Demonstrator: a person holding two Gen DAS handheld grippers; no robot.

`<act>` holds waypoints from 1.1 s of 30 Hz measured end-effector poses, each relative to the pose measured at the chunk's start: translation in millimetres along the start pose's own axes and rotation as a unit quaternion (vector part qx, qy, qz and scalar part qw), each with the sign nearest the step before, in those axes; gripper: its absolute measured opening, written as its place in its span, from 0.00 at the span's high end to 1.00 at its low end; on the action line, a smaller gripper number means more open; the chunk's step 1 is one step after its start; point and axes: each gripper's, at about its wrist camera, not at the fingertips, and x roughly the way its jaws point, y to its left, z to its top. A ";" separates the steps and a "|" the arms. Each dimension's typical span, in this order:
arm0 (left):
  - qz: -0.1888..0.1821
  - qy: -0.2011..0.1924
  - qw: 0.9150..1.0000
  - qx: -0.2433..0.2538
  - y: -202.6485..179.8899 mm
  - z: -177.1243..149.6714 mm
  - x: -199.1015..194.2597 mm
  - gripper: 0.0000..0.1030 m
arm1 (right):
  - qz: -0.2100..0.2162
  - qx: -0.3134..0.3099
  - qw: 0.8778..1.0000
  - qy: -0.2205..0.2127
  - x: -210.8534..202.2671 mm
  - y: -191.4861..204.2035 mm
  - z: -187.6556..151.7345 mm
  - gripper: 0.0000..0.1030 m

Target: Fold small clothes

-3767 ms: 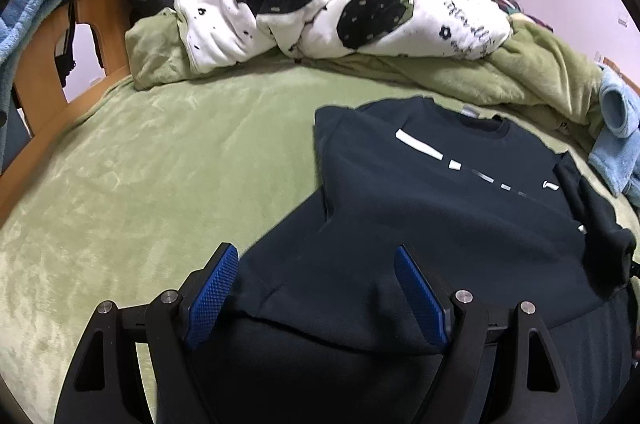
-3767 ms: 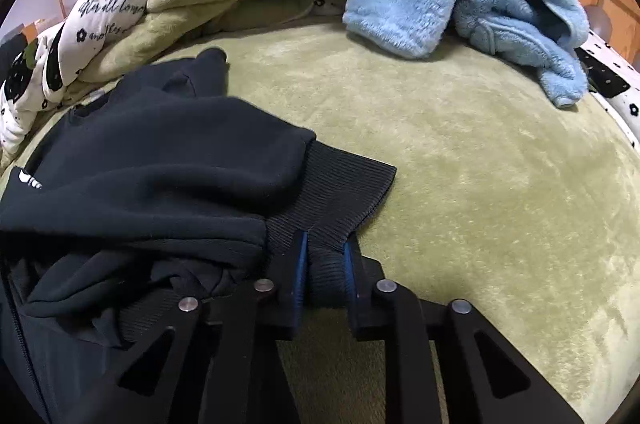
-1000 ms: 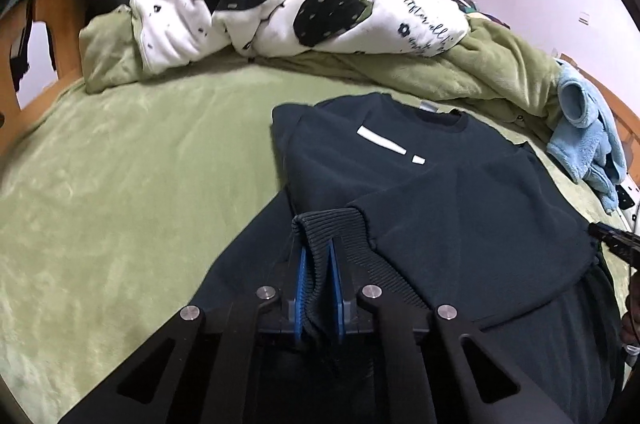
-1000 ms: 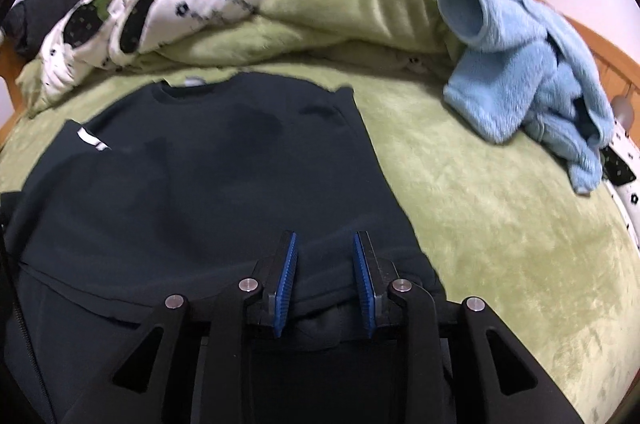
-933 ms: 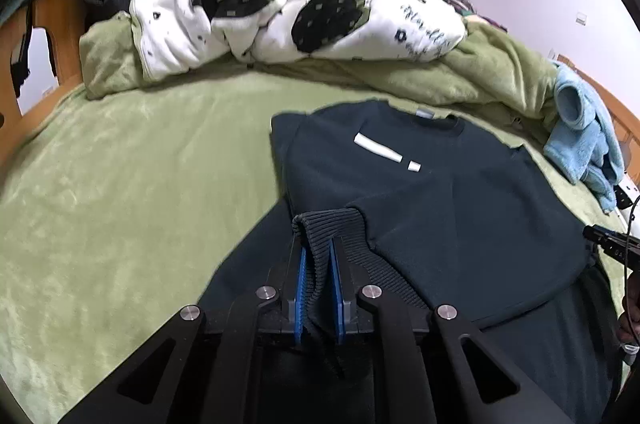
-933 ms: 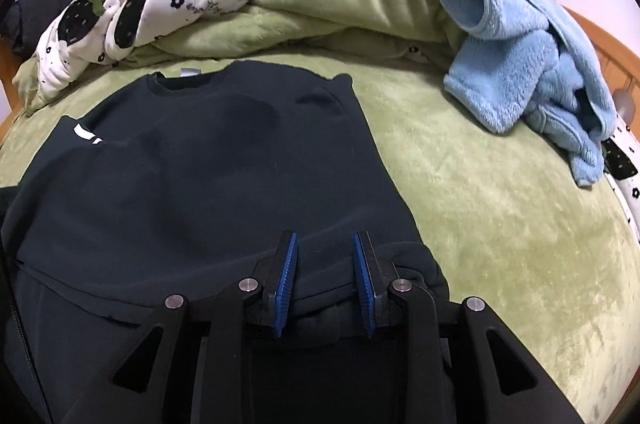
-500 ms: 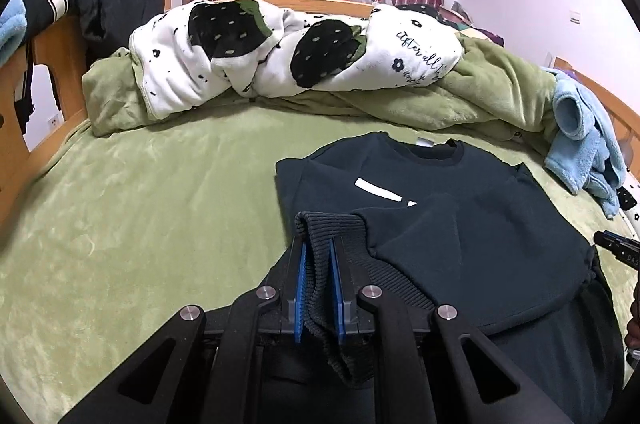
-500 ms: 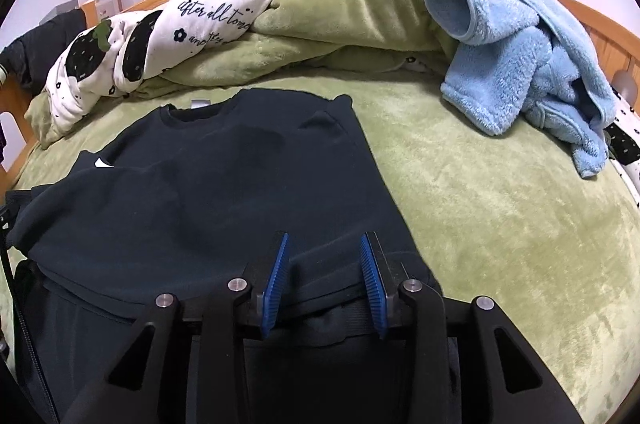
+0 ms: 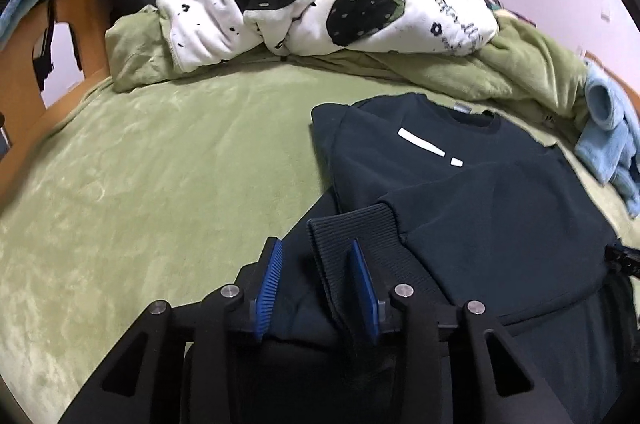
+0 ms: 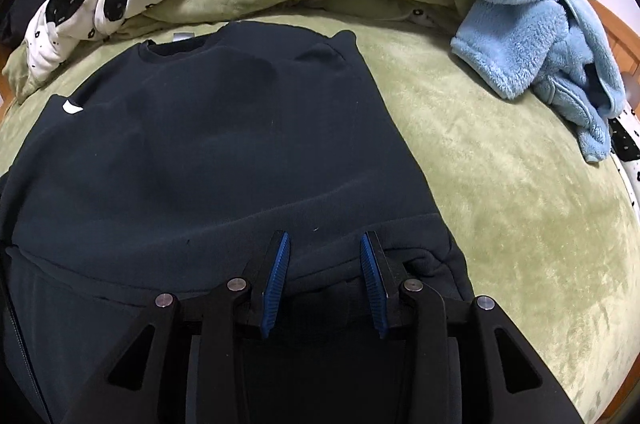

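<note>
Left claw (image 9: 316, 266): jaws opening, ribbed cuff (image 9: 352, 224) between the pads, leaning on the right pad, no longer pinched. Right claw (image 10: 323, 264): jaws apart, over the sweatshirt's (image 10: 208, 152) folded edge, pads not pressing on it. Sweatshirt lies flat mid-bed on the green blanket (image 9: 152, 184), sleeves folded in across the chest, collar toward the headboard end. Blue fleece (image 10: 532, 36) near the bed's right edge, clear of the sweatshirt. White quilt (image 9: 312, 8) bunched along the far edge.
</note>
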 end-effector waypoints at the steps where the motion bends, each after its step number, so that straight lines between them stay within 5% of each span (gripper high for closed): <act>1: 0.000 0.000 1.000 -0.002 1.4 -1.3 -2.9 0.66 | 0.007 0.006 1.000 -0.003 -3.5 -2.2 0.2 0.64; 4: 0.007 -0.003 1.000 0.000 3.0 -8.0 -15.9 0.62 | 0.035 0.050 0.998 -0.009 -17.0 -12.3 0.2 0.51; 7: 0.015 -0.008 1.000 0.011 2.3 -16.1 -31.2 0.61 | 0.053 0.062 0.996 -0.032 -35.9 -10.4 0.8 0.51; 15: 0.035 -0.010 0.999 0.008 6.4 -42.8 -73.2 0.59 | -0.008 -0.025 0.992 -0.121 -104.2 24.5 -35.1 0.49; 27: 0.030 -0.024 0.999 0.033 3.2 -94.0 -148.0 0.59 | 0.002 0.002 0.996 -0.094 -174.7 -3.6 -124.1 0.48; 33: 0.040 -0.030 0.999 0.004 26.1 -122.3 -173.5 0.59 | -0.008 0.018 0.997 -0.073 -183.4 -32.1 -167.1 0.51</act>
